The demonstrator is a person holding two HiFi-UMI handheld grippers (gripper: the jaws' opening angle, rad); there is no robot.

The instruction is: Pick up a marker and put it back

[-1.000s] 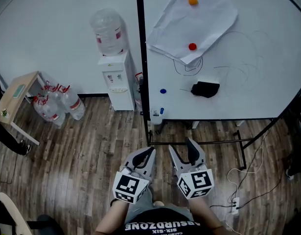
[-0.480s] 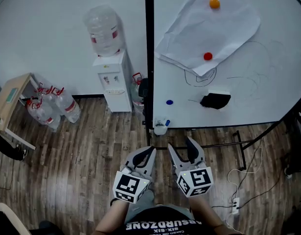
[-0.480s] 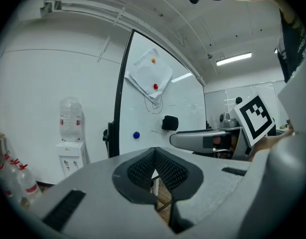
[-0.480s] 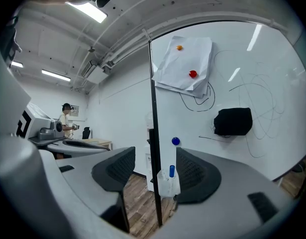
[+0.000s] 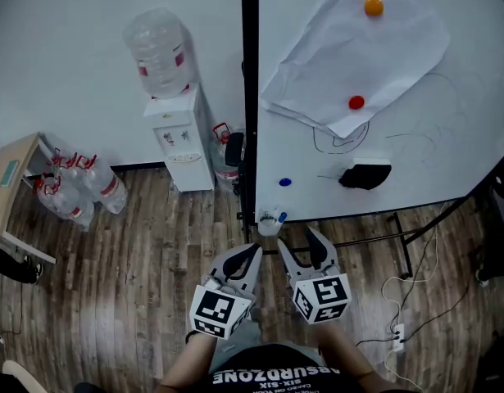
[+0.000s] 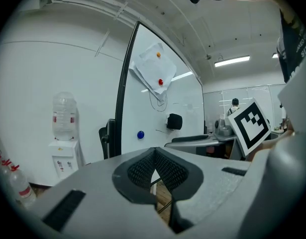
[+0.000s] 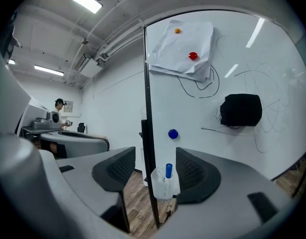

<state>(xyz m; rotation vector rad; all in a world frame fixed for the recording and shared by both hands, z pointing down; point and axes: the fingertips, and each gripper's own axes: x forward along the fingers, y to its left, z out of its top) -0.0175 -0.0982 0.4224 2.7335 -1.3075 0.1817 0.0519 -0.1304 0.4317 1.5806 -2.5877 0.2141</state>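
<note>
Right gripper [image 5: 300, 246], jaws apart and empty, faced the blue marker [image 7: 168, 170] in its cup [image 7: 161, 187] at 12 o'clock, left gripper [image 5: 250, 254] closed on nothing; an off-centre approach could topple the cup.

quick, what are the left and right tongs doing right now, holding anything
Left tongs: closed, nothing between them.
Right tongs: open, holding nothing.
</note>
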